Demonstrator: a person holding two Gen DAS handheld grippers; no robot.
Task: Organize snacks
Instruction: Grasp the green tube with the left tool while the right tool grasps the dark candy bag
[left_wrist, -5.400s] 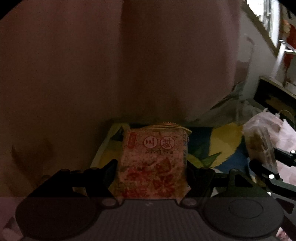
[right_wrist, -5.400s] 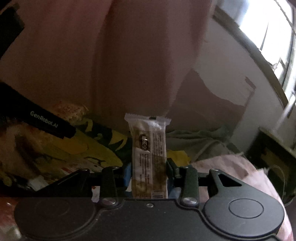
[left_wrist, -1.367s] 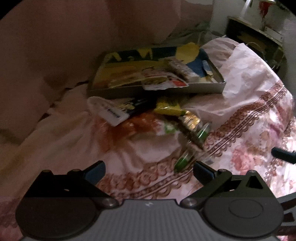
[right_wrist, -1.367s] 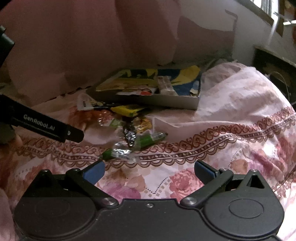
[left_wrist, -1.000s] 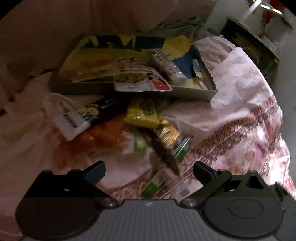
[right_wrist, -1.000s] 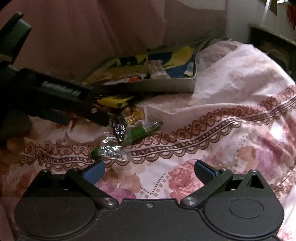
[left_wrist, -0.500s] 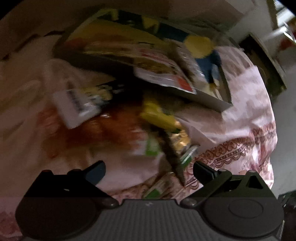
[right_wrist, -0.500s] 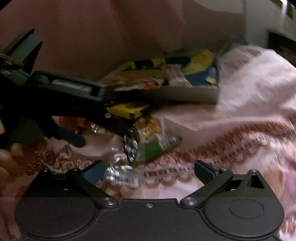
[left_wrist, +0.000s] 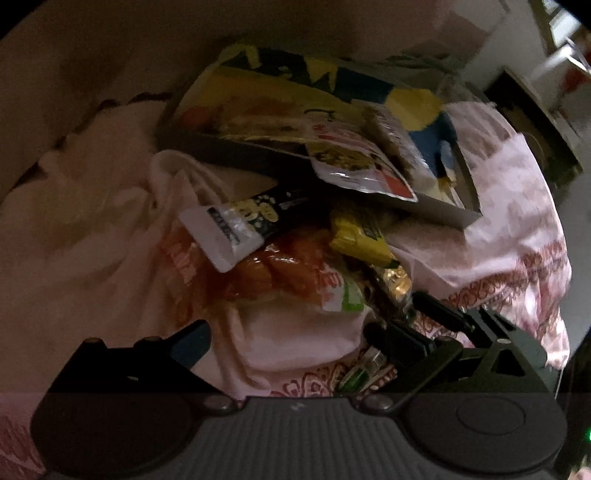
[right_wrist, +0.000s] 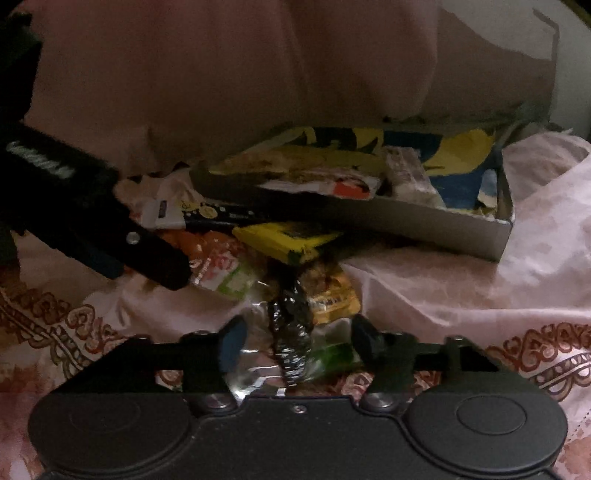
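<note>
A loose pile of snacks lies on the bedsheet in front of a shallow tray (left_wrist: 443, 212) (right_wrist: 406, 227) with a yellow and blue print. My right gripper (right_wrist: 299, 341) is low over the pile and its jaws are closing. A dark crinkled foil wrapper (right_wrist: 291, 332) and a green packet (right_wrist: 334, 356) sit between them, and the pads do not visibly press on either. My left gripper (left_wrist: 288, 336) stands open over an orange bag (left_wrist: 280, 273), beside a black and white packet (left_wrist: 240, 225) and a yellow packet (left_wrist: 358, 236). One of its fingers (right_wrist: 162, 264) reaches in from the left.
The tray holds a red and white pouch (left_wrist: 354, 162) and a clear-wrapped bar (right_wrist: 406, 173). A gold packet (right_wrist: 332, 291) lies under the yellow one. The pink floral sheet (right_wrist: 480, 295) bunches up at the right. Pink cloth (right_wrist: 221, 92) hangs behind, and a dark cabinet (left_wrist: 535, 122) stands far right.
Both grippers have come closer to the pile and lower. The right jaws have narrowed from wide open around the dark wrapper. The left jaws remain wide.
</note>
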